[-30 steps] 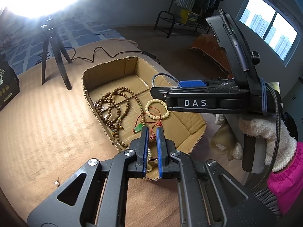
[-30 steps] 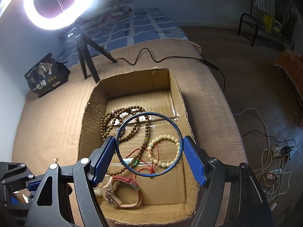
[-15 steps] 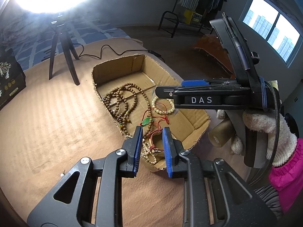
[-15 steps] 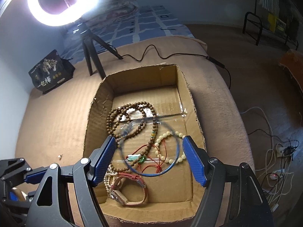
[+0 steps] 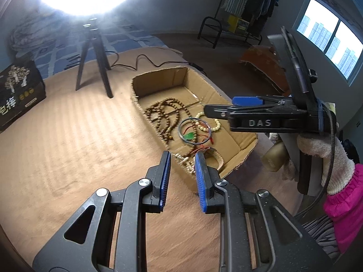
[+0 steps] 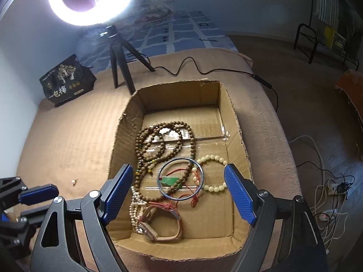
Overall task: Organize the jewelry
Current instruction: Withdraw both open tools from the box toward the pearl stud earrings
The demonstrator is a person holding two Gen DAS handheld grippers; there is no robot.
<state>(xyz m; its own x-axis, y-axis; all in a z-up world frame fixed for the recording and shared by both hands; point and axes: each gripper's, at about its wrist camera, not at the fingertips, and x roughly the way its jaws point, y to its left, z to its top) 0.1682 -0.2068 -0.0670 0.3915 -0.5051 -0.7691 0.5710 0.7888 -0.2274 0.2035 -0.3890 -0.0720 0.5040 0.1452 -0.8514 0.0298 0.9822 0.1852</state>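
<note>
Now the blue bangle (image 6: 180,179) lies flat on the floor of the box (image 6: 238,122), in its near half, free of both grippers. It rests over a green pendant (image 6: 170,180) on red cord and crosses a strand of the brown beads (image 6: 163,140), which loop from the box's middle down its left side. Just right of the bangle, touching or nearly touching its rim, sits the cream bead bracelet (image 6: 214,174). Nearer, by the near wall, lie a watch (image 6: 158,224) with a tan strap and a string of small pale beads (image 6: 133,206) along the left wall.

Above the near end of the box the right gripper (image 6: 179,192) hangs with its blue fingers (image 6: 239,195) wide apart and nothing between them. In the left wrist view it shows from the side, held by a gloved hand (image 5: 322,156) over the box's right wall. The left gripper (image 5: 181,176) is outside the box, near its near-left corner, its fingers (image 5: 165,176) parted a little and holding nothing.

The box stands on a bed (image 6: 68,136) covered in tan cloth. A tiny pale bead (image 6: 73,182) lies on the cloth left of the box. Farther off stand a ring light (image 6: 90,2) on a black tripod (image 6: 118,56), and a black bag (image 6: 65,79) with printed characters at the far left.
</note>
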